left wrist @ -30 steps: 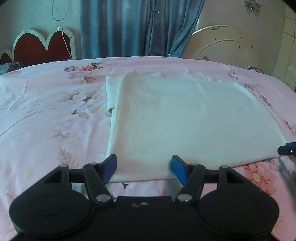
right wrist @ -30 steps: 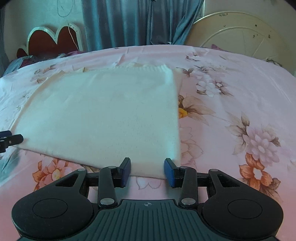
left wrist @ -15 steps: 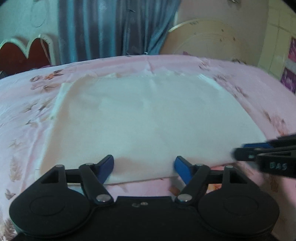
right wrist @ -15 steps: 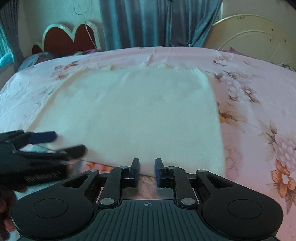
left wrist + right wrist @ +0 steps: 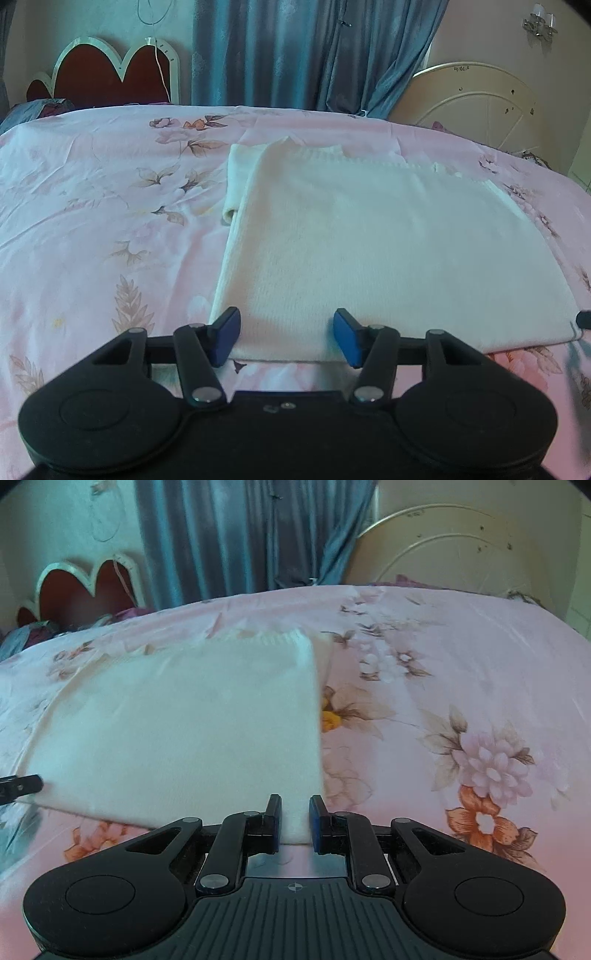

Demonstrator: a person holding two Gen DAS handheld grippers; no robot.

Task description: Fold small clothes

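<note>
A cream garment lies flat on the pink floral bed, blue curtains behind. Left gripper fingers, closing, straddle its near hem; right gripper fingers, narrowly parted, seemingly pinch its corner.

Near hem of white garment: middle stretch hidden behind left gripper body.
Garment's near right corner: covered by right gripper; contact of jaws with cloth not visible, possibly pinching.
Right gripper in left view: only dark tip at right edge.
Headboard: blurred in right view.
Wall lamp: too small to tell detail.
</note>
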